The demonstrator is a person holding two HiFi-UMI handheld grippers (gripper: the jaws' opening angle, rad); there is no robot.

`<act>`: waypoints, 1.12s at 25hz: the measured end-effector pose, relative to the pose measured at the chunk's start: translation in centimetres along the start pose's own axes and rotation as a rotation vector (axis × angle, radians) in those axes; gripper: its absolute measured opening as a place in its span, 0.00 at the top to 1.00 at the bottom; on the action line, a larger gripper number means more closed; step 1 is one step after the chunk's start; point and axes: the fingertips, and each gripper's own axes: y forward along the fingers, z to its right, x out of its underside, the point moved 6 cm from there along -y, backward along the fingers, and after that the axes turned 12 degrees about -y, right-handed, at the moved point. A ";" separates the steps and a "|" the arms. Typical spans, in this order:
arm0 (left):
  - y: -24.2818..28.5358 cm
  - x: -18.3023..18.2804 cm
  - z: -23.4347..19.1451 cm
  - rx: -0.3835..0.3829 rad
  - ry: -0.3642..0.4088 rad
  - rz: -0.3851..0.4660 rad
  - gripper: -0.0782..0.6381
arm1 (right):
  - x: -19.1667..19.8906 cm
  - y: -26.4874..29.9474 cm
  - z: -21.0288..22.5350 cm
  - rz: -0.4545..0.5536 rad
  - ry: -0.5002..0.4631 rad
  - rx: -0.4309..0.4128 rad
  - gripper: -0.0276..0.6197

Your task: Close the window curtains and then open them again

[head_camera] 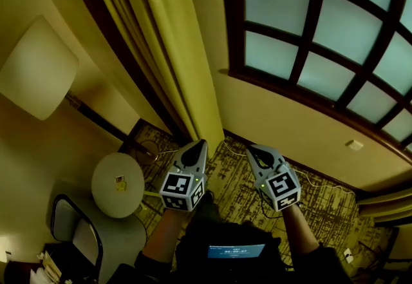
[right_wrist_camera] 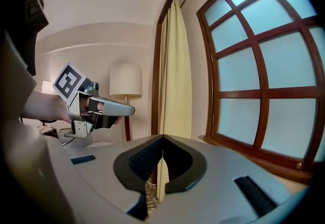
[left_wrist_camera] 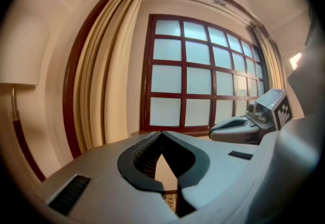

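The left gripper [head_camera: 202, 143] is seen with its jaws clenched together and nothing gripped. The right gripper [head_camera: 250, 148] is likewise closed and empty. The curtain [head_camera: 174, 51] is touched by neither.

Dim warm room; pale daylight thru window [head_camera: 335, 25]; strong fisheye bend, dark vignette at edges

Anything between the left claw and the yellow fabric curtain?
Nothing. Left gripper view: the shut left claw faces the gathered yellow fabric curtain across open air; head view shows only patterned carpet below.
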 end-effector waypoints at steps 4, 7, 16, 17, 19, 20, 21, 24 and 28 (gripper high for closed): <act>2.6 -3.1 -3.7 0.038 0.000 0.032 0.90 | -2.0 4.7 0.6 -0.006 -0.009 0.019 0.95; 4.1 -5.8 -6.4 0.056 0.008 0.070 0.90 | -3.8 8.3 1.2 -0.009 -0.028 0.030 0.95; 7.4 -15.8 -12.7 0.097 0.103 0.199 0.87 | -10.3 17.3 2.5 0.035 -0.053 0.087 0.95; 7.6 -17.1 -13.0 0.116 0.122 0.215 0.81 | -11.0 18.1 2.7 0.041 -0.060 0.102 0.95; 8.1 -19.8 -13.2 0.161 0.163 0.248 0.76 | -12.4 19.5 3.3 0.049 -0.074 0.135 0.95; 8.2 -21.2 -13.3 0.180 0.180 0.264 0.72 | -13.1 20.1 3.5 0.053 -0.081 0.150 0.95; 8.4 -22.5 -13.5 0.195 0.194 0.283 0.68 | -13.8 20.7 3.7 0.057 -0.087 0.163 0.95; 9.0 -26.6 -14.0 0.211 0.230 0.349 0.58 | -16.1 22.4 4.3 0.071 -0.110 0.197 0.95; 10.4 -31.5 -14.1 0.201 0.275 0.418 0.50 | -19.3 23.9 5.8 0.099 -0.155 0.228 0.95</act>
